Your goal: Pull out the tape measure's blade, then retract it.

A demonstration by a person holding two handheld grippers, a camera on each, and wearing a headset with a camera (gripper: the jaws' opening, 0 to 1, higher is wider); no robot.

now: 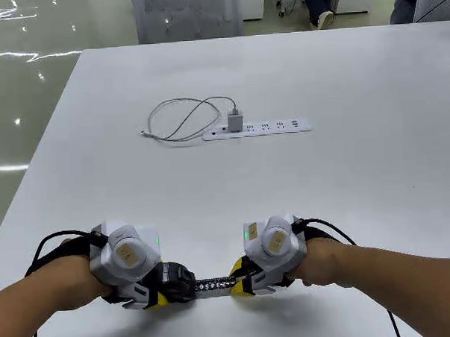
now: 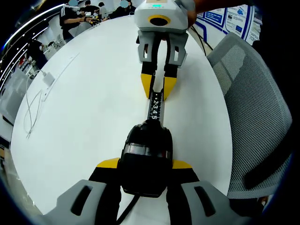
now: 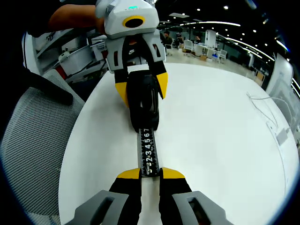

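A black tape measure [image 1: 175, 282] lies near the front edge of the white table, held between the yellow-tipped fingers of my left gripper [image 1: 157, 297], which is shut on its case [image 2: 146, 157]. A short length of the blade [image 1: 214, 285] with black-and-white numbers runs out to the right. My right gripper [image 1: 240, 285] is shut on the blade's end [image 3: 149, 166]. In the right gripper view the case [image 3: 143, 103] sits straight ahead in the left gripper [image 3: 140, 89]. The left gripper view has the right gripper [image 2: 159, 90] pinching the blade [image 2: 156, 107] ahead.
A white power strip [image 1: 257, 128] with a plugged-in charger [image 1: 235, 122] and a looped white cable [image 1: 182, 118] lies mid-table. A grey mesh chair [image 2: 253, 108] stands at the table's near edge. People sit at tables in the background.
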